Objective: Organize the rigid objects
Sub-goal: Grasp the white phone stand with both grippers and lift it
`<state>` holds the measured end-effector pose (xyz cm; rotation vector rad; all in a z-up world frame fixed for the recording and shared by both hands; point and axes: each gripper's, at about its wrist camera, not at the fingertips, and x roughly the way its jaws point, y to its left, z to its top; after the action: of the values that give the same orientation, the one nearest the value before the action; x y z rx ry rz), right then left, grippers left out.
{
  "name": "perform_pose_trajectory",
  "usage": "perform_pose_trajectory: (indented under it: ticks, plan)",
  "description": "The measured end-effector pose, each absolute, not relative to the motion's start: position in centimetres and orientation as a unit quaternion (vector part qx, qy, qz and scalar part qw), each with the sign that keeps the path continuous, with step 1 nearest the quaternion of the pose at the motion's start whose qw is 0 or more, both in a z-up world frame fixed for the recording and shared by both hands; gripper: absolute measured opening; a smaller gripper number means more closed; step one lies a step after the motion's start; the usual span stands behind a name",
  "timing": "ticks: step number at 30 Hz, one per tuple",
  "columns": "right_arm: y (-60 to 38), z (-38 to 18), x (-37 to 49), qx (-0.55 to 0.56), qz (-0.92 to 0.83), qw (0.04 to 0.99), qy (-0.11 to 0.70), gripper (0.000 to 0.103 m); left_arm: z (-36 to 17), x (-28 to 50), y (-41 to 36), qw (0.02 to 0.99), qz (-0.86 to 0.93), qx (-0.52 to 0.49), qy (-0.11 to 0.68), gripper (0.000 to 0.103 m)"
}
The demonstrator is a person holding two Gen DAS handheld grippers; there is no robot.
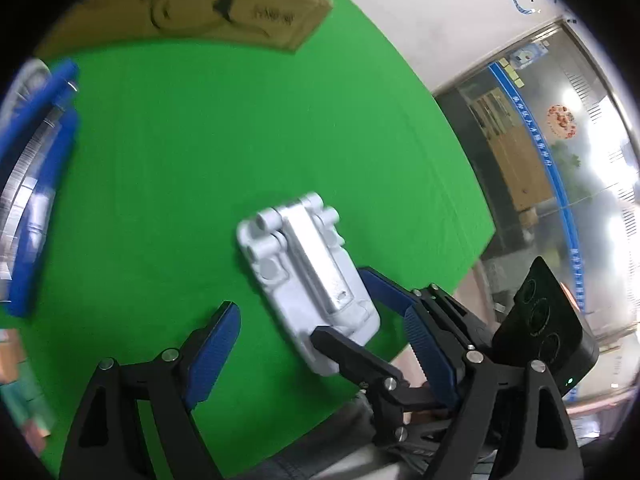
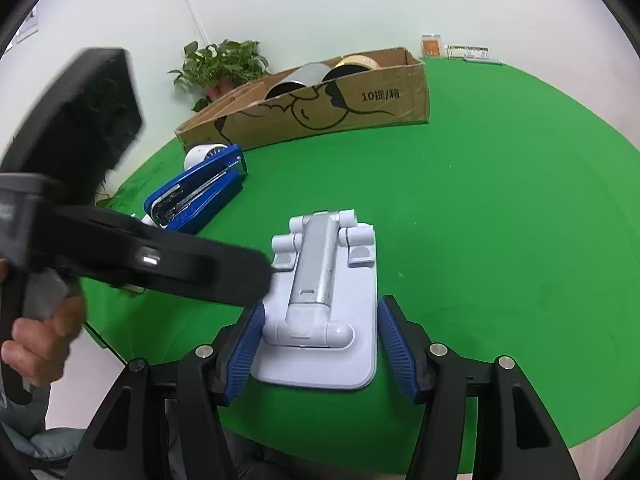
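A white folding phone stand point(image 2: 320, 300) with a silver arm lies flat on the green table cloth point(image 2: 500, 240). My right gripper point(image 2: 318, 336) has the stand's near end between its blue pads point(image 2: 248, 344), which touch both long edges. In the left wrist view the same stand point(image 1: 304, 272) lies just ahead of my left gripper point(image 1: 320, 310), which stands open around the stand's near corner and one finger of the right gripper point(image 1: 352, 360). A black finger of the left gripper point(image 2: 216, 272), blurred, reaches in from the left up to the stand's left side.
A blue and silver stapler-like tool point(image 2: 196, 196) lies left of the stand, with a white round thing behind it. A long cardboard box point(image 2: 320, 108) holding rolls stands at the back, a potted plant point(image 2: 224, 64) behind it. A hand point(image 2: 36, 344) grips the left tool.
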<state>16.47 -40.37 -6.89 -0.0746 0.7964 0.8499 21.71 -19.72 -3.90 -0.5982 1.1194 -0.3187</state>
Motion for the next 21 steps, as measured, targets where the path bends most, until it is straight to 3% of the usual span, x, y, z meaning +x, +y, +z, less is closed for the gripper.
perform_pose_trajectory:
  ticks: [7, 16, 21]
  plan:
    - [-39.4, -7.2, 15.5, -0.063, 0.405, 0.842, 0.350, 0.068, -4.0, 22.0, -20.0, 0.786, -0.173, -0.298, 0.514, 0.084]
    - [-37.7, -7.4, 15.2, -0.092, 0.371, 0.861, 0.335, 0.064, -4.2, 22.6, -19.8, 0.783, -0.183, -0.297, 0.515, 0.084]
    - [-38.0, -7.2, 16.2, -0.025, 0.365, 0.857, 0.362, 0.064, -4.7, 22.7, -18.8, 0.774, -0.193, -0.321, 0.511, 0.084]
